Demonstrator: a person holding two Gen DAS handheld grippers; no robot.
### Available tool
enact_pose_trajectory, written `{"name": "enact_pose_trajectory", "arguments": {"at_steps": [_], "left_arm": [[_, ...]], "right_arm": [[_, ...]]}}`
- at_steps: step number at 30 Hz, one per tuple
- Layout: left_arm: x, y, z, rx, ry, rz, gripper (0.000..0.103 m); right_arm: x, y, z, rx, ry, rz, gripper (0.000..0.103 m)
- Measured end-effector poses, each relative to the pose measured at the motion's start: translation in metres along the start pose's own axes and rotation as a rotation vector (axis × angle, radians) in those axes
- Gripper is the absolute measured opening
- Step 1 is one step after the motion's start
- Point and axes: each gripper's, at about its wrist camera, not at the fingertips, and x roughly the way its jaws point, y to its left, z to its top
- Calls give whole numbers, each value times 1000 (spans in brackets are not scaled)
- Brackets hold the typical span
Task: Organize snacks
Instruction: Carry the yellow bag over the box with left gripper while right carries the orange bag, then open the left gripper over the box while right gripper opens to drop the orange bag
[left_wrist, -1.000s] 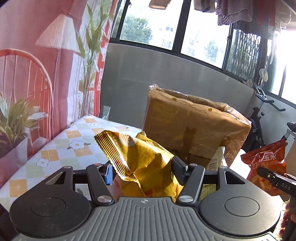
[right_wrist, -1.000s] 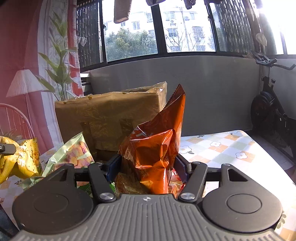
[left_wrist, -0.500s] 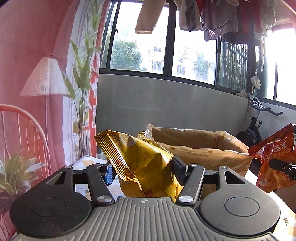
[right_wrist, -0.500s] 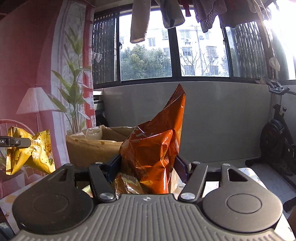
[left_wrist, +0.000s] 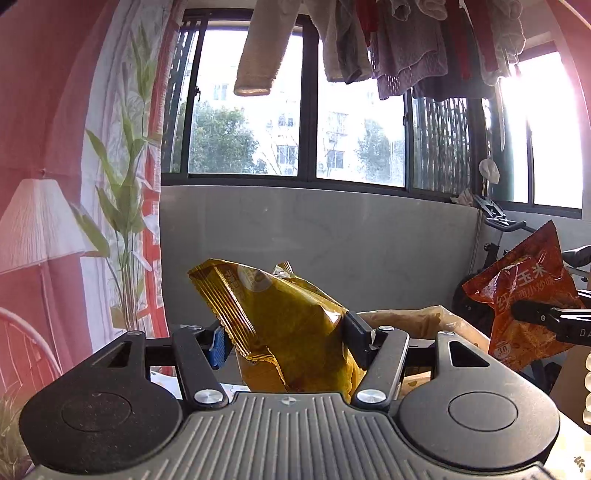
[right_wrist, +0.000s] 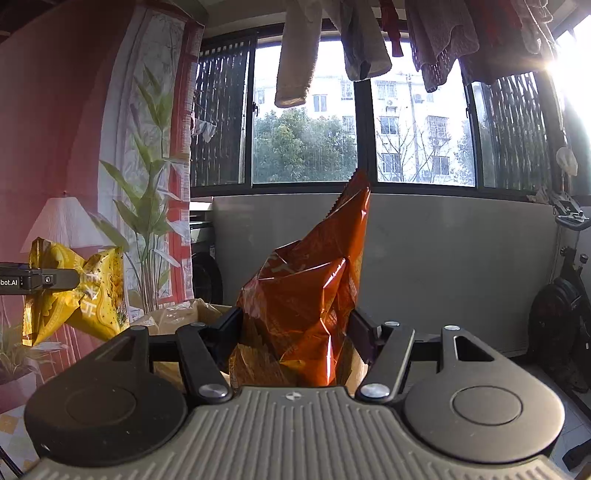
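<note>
The cardboard box (left_wrist: 424, 321) is sitting low in both wrist views, its open top just beyond the fingers — the likely place for these snacks. The left gripper (left_wrist: 284, 339) is clamping a yellow snack bag (left_wrist: 284, 325) between its fingers, held up in the air, above the box's near rim. The right gripper (right_wrist: 295, 328) is pinching an orange snack bag (right_wrist: 306, 295) the same way, upright, over the same opening. To do this well, I judge each bag should be travelling fully over the box's opening before the fingers part — one hand at a time, so the crinkly bags are not colliding or catching on the rim.
</note>
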Motion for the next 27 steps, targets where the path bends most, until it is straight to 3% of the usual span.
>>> {"name": "enact_pose_trajectory", "arguments": {"at_steps": [6,19,23,27], "left_arm": [[44,-6,18,7,23,-24,63],[127,-15,29,20,111,-96,63],[150,-14,28,14,148,-101,73],[157,-10,25,15,175,-91,77]], "right_arm": [[45,0,11,-34,18,-10,64],[129,-2,-5,3,252,44,65],[140,-7,-13,44,318,35,69],[137,-11,-13,63,324,33,75]]}}
